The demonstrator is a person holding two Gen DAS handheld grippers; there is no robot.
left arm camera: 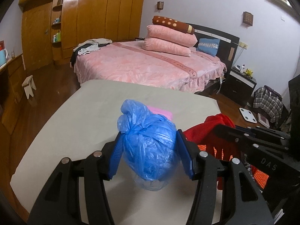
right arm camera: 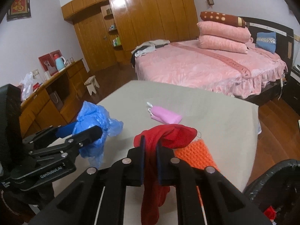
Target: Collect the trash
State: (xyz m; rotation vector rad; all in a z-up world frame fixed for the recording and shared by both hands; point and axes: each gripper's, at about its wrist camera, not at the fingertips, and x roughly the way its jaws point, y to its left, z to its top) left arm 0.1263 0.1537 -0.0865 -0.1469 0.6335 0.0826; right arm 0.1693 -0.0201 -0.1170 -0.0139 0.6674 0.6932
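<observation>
My left gripper (left arm camera: 150, 148) is shut on a crumpled blue plastic bag (left arm camera: 148, 146) and holds it over the beige table (left arm camera: 75, 116). In the right wrist view the left gripper (right arm camera: 82, 133) holds the same blue bag (right arm camera: 93, 121) at the left. My right gripper (right arm camera: 151, 148) is shut on a red cloth (right arm camera: 168, 135), which hangs down between its fingers. The red cloth (left arm camera: 211, 129) also shows at the right of the left wrist view. An orange knitted piece (right arm camera: 195, 153) lies under it. A pink pouch (right arm camera: 165, 115) lies on the table further out.
A black bin rim (right arm camera: 270, 176) sits at the lower right beside the table. A pink bed (right arm camera: 206, 67) stands beyond the table. A wooden dresser (right arm camera: 52, 97) is at the left and a small stool (right arm camera: 91, 84) on the floor.
</observation>
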